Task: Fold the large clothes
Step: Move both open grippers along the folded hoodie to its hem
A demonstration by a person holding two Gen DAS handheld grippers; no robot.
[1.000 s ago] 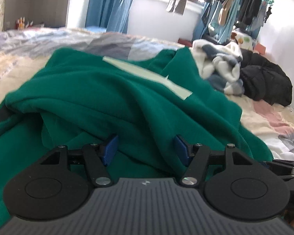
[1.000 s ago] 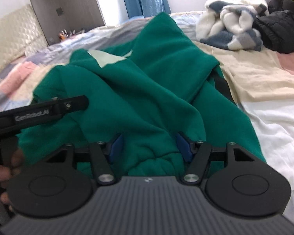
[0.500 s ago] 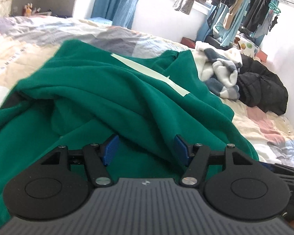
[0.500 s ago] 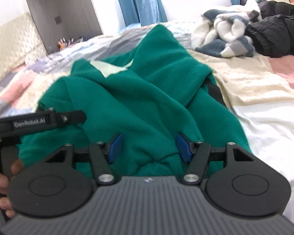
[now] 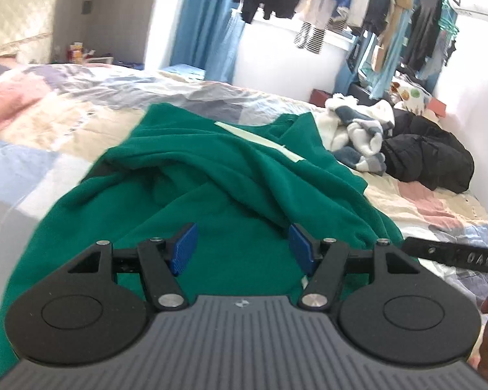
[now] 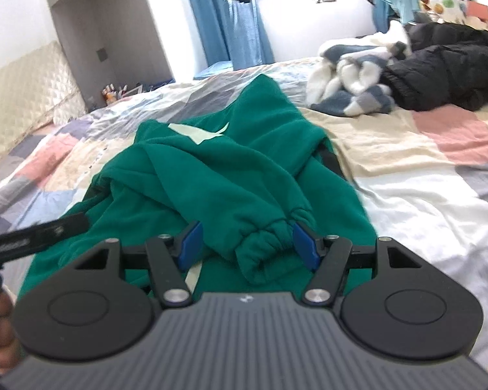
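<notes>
Currently: green sweatshirt [image 5: 231, 195] lies bunched on the bed [image 6: 406, 175], roughly mid-mattress, sleeves and body heaped over one another. Pale patch [image 5: 260, 141] shows near its far end. Elastic cuff [image 6: 266, 247] of one sleeve sits nearest the right gripper.

Left gripper [image 5: 242, 248]: fingers spread wide, nothing between them but cloth lying below; not pinching. Right gripper [image 6: 247, 245]: fingers likewise apart, the cuff lying between the blue pads, no visible squeeze on it.

Step in hand, as I judge it: early stage, before any real fold. Garment is not yet spread flat; both grippers hover low at its near edge, seemingly choosing grasp points.

Next move probably calls for closing the right fingers on the cuff or hem, the left on a matching edge, then drawing the cloth out flat so sleeves can be turned in. Thick fleece; a deep bite is likely needed to avoid slipping.

Writing: the other gripper's arm shows in each view. Print on it is blurred in the right wrist view; left wrist view shows characters on the right gripper's arm, not legible with confidence.

Elsewhere: white-and-blue fleece [image 6: 351, 78] and black jacket [image 6: 445, 68] piled at the far side.
</notes>
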